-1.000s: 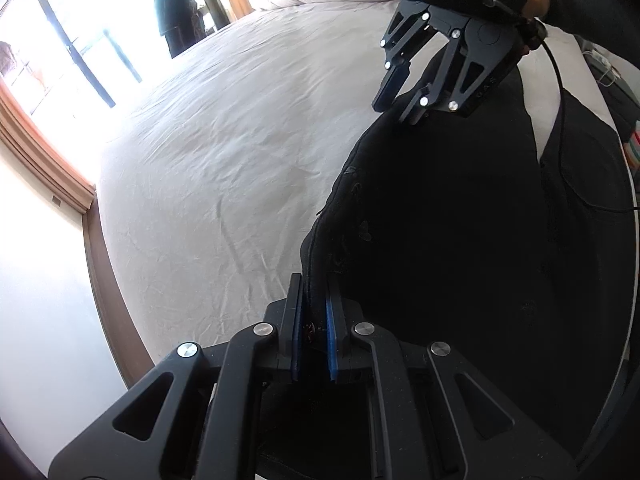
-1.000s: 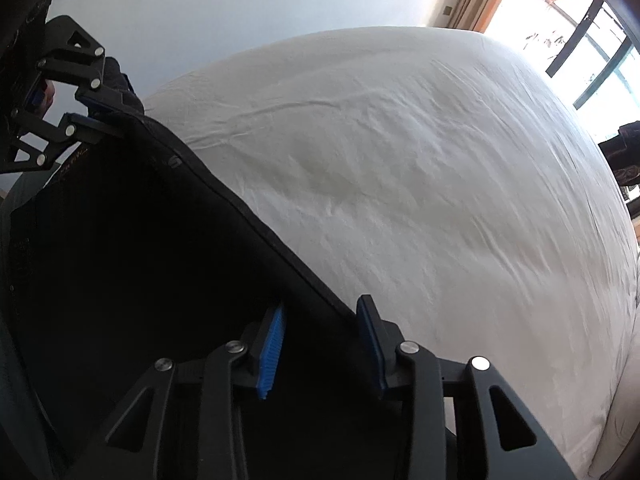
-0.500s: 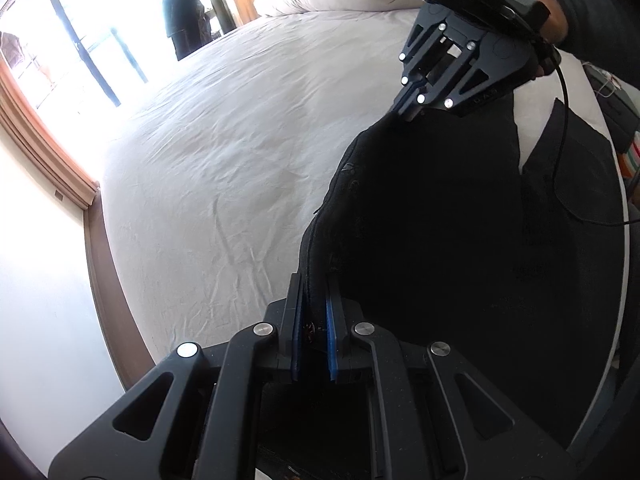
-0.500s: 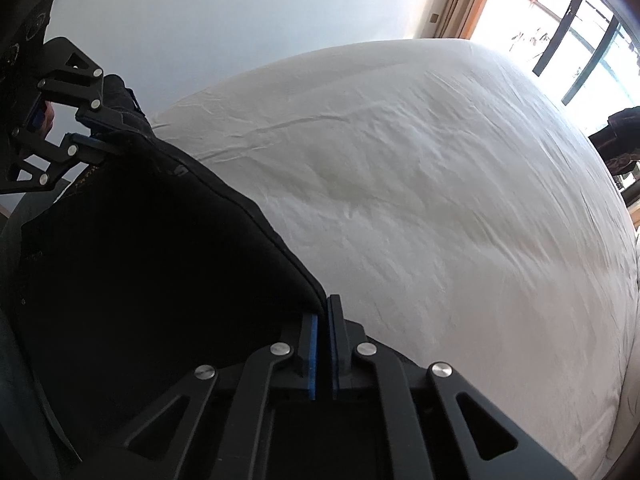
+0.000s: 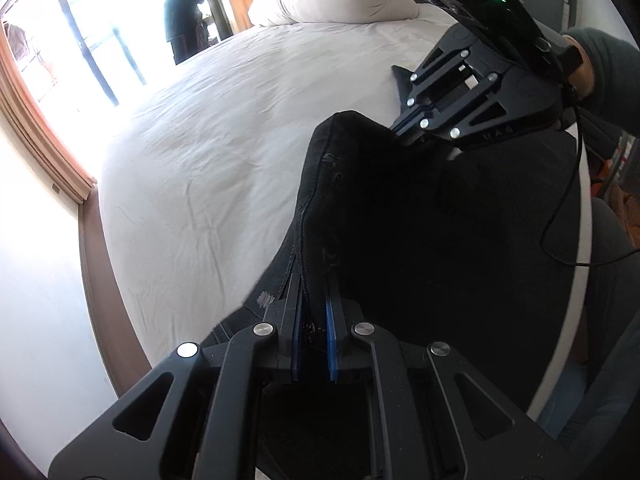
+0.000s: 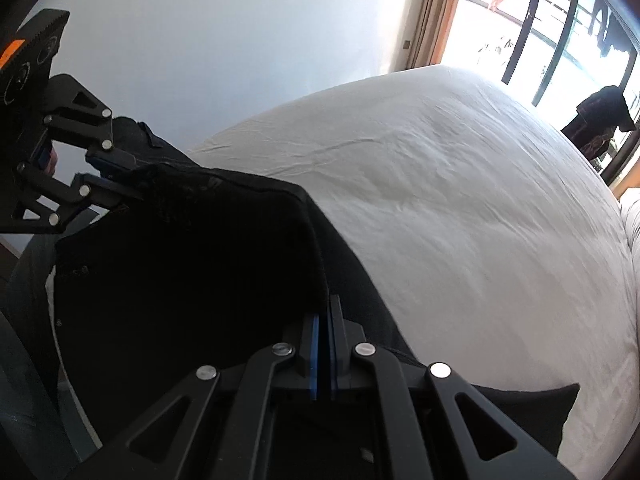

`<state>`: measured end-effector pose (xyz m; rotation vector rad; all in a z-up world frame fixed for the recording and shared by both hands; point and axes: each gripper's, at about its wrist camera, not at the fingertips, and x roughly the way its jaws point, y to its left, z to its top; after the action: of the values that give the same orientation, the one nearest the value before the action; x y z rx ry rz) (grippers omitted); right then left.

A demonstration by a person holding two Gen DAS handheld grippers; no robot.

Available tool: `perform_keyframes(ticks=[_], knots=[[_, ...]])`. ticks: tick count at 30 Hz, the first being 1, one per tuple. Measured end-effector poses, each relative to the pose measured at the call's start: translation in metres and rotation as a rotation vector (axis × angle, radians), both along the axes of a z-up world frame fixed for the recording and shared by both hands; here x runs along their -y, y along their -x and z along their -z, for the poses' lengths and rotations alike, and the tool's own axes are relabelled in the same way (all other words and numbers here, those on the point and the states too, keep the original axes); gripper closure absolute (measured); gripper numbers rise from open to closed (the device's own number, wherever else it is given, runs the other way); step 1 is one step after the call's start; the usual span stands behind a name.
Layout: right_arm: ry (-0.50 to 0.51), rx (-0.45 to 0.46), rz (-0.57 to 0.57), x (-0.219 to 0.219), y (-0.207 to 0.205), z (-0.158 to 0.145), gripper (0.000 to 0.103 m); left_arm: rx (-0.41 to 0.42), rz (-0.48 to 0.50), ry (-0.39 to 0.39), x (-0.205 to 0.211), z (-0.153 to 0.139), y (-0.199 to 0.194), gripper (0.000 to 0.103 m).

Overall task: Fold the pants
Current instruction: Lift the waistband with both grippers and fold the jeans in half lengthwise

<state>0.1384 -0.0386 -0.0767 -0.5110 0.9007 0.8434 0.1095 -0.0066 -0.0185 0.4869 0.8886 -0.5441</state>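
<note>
Both tools grip the black pants (image 5: 400,240) at the bed's (image 5: 208,152) near edge: the left tool (image 5: 313,344) and right tool (image 6: 323,354) are each clamped on fabric, lifting one edge. The first fold looks barely begun; laying over and smoothing remain.

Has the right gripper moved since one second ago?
Yes. In the left wrist view, the right gripper has shut on the pants and lifted their edge off the white bed, which it lay against earlier.

left tongs (image 5: 313,312) clamped, right tongs (image 6: 323,336) clamped, raised
</note>
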Motion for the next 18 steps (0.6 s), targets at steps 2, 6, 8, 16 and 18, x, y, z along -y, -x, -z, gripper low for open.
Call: perform_keyframes(ticks=[2, 6, 8, 16, 18], knots=[[-0.019, -0.008, 0.002, 0.001, 0.022, 0.002, 0.099, -0.009, 0.013, 0.008, 0.003, 0.002, 0.015, 0.095], [-0.045, -0.02, 0.012, 0.008, 0.056, 0.006, 0.099, -0.019, 0.047, -0.009, 0.008, 0.011, 0.048, 0.095], [-0.048, -0.039, 0.025, 0.015, 0.07, 0.012, 0.099, -0.036, 0.057, -0.013, 0.011, 0.019, 0.064, 0.095], [-0.046, -0.075, 0.059, 0.031, 0.115, 0.036, 0.099, -0.061, 0.139, -0.084, 0.013, 0.051, 0.123, 0.095], [-0.035, -0.071, 0.061, 0.034, 0.128, 0.04, 0.099, -0.056, 0.163, -0.112, 0.016, 0.055, 0.134, 0.095]])
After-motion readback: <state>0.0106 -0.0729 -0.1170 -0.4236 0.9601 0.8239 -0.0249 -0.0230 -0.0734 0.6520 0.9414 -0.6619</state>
